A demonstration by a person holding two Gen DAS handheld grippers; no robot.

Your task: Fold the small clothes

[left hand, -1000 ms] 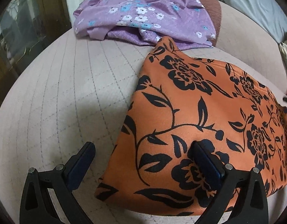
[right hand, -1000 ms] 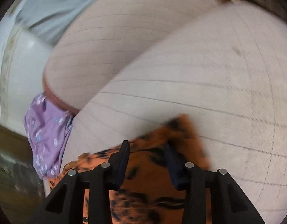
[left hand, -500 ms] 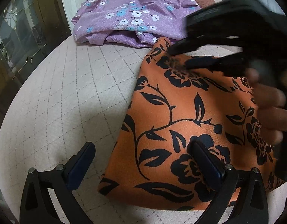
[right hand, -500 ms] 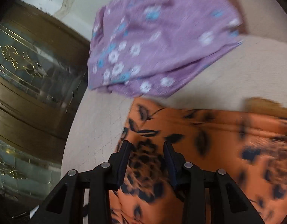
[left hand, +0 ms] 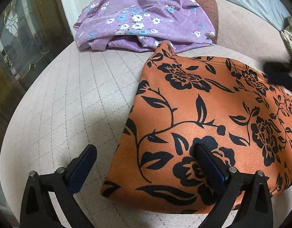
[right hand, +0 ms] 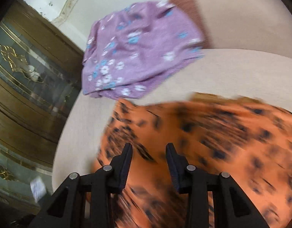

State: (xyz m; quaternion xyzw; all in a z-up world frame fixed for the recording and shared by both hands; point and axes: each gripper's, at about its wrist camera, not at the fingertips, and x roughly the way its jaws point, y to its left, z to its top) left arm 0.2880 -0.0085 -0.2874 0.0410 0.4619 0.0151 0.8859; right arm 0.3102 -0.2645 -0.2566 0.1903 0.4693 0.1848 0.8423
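Observation:
An orange cloth with black flowers point(left hand: 199, 114) lies folded flat on the beige quilted cushion point(left hand: 73, 102). My left gripper point(left hand: 145, 148) stands wide open at the cloth's near edge. Its right finger point(left hand: 208, 163) is over the cloth and its left finger point(left hand: 83, 163) is over bare cushion. In the right wrist view the orange cloth point(right hand: 222, 142) is blurred under my right gripper point(right hand: 148, 148). That gripper's jaws stand partly apart with nothing pinched between them. My right gripper point(left hand: 279, 77) also shows as a dark blur at the right edge of the left wrist view.
A crumpled purple cloth with white and blue flowers point(left hand: 142, 19) point(right hand: 138, 57) lies at the back of the cushion. A wood and glass cabinet door point(left hand: 18, 43) point(right hand: 28, 79) stands to the left. A beige backrest with a brown edge point(left hand: 208, 1) rises behind, with a grey-blue pillow point(left hand: 254, 1).
My right gripper swept over the orange cloth's far corner and has drawn back to the right edge of the left wrist view. Its own view swung towards the purple cloth. The left gripper stayed put.

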